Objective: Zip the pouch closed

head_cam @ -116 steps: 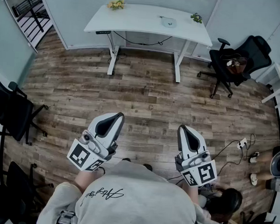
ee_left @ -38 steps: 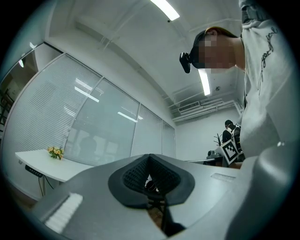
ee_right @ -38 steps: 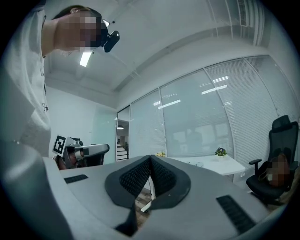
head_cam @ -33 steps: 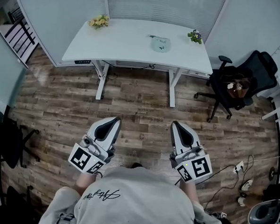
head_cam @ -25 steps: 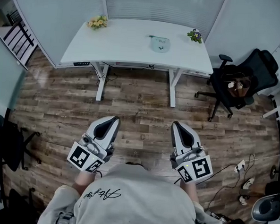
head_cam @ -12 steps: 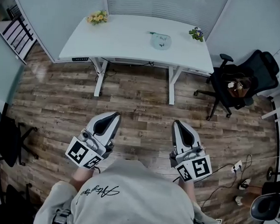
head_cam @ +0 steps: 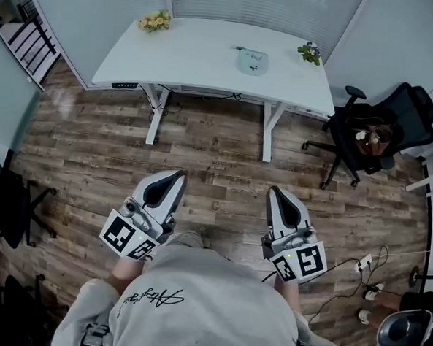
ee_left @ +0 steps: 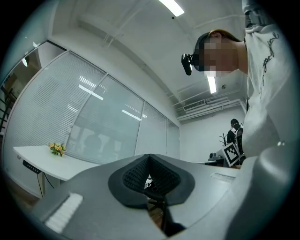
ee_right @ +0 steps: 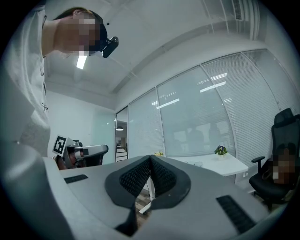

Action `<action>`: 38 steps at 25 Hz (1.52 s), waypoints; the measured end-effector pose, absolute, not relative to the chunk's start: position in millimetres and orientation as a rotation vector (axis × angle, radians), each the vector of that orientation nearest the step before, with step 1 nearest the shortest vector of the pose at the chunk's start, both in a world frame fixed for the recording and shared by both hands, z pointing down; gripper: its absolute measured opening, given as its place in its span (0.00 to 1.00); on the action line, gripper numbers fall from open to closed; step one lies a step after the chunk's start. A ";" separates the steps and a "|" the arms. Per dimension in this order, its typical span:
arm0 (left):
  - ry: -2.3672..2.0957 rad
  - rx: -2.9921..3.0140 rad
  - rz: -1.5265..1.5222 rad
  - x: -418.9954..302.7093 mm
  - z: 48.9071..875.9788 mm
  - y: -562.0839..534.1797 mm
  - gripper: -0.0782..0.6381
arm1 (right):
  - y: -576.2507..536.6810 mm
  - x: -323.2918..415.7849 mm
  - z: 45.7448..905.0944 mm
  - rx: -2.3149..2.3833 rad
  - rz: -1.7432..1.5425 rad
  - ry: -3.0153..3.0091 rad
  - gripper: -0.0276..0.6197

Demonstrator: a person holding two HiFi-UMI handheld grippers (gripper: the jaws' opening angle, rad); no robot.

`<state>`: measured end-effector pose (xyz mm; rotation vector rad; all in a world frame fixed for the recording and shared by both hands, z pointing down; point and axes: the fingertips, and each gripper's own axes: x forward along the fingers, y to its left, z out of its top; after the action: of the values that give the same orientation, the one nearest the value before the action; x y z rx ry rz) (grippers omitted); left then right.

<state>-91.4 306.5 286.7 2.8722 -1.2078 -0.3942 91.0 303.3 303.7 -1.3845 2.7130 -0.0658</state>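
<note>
While the person stands on a wood-plank floor (head_cam: 218, 154), the left hand-held gripper (head_cam: 177, 176) and the right hand-held gripper (head_cam: 274, 191) sit side by side close to the body, pointing toward a white table (head_cam: 194, 54). Both are clenched, pads pressed together with nothing between them. The pale green pouch (head_cam: 252, 62) lies flat on the table, right of its middle and well apart from both grippers. It lies between a yellow flower bunch (head_cam: 154, 21) and a small potted plant (head_cam: 309, 52).
</note>
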 end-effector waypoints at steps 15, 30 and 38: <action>-1.195 2.843 -0.380 -88.5 305.8 261.2 0.11 | 259.8 105.3 323.7 -1.427 -0.080 2.693 0.05; -1.076 2.957 -0.339 -90.4 309.0 96.9 0.11 | 113.6 103.8 326.8 -1.600 -0.010 2.657 0.05; -0.982 3.016 -0.377 -73.3 283.2 -4.8 0.11 | 24.6 104.0 320.5 -1.658 -0.024 2.658 0.05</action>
<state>-73.3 -4.8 283.2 3.0157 -0.9821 -0.3769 104.0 24.6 320.5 -1.6582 2.6578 -0.0240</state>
